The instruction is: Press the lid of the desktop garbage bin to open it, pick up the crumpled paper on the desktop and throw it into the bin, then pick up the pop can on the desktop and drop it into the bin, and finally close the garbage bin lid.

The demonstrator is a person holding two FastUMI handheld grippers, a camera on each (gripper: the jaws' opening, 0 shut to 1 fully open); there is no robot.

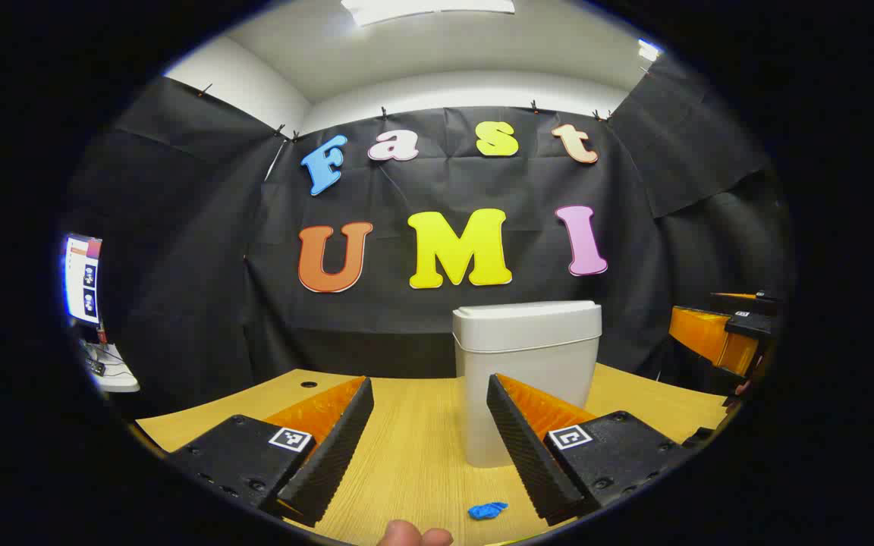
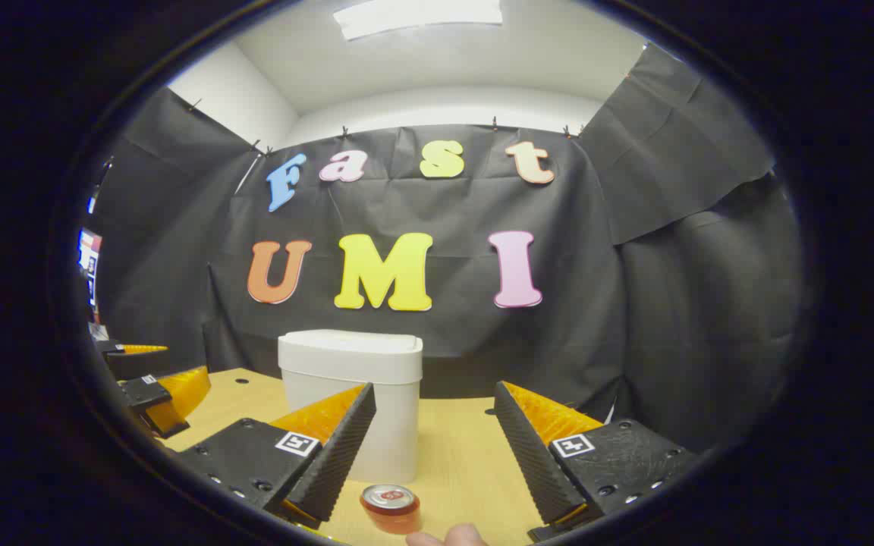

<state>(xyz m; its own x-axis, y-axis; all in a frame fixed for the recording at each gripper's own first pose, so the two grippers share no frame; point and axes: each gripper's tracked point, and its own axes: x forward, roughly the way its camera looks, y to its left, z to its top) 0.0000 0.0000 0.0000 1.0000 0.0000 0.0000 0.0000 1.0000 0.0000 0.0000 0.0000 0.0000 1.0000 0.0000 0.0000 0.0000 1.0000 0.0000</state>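
On the table (image 1: pixel 414 447), the bin (image 1: pixel 528 356) stands at 12 o'clock, lid down; both hand-held grippers, left (image 1: pixel 429 436) and right (image 2: pixel 433 447), jaws apart and empty, hover ready. Can (image 2: pixel 390 506) and blue crumpled paper (image 1: pixel 488 510) lie at 6 o'clock.

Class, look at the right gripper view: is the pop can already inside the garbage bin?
No. The pop can stands upright on the desk in front of the garbage bin, whose lid is shut.

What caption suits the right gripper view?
Open right gripper above upright red pop can, closed white plastic bin behind.
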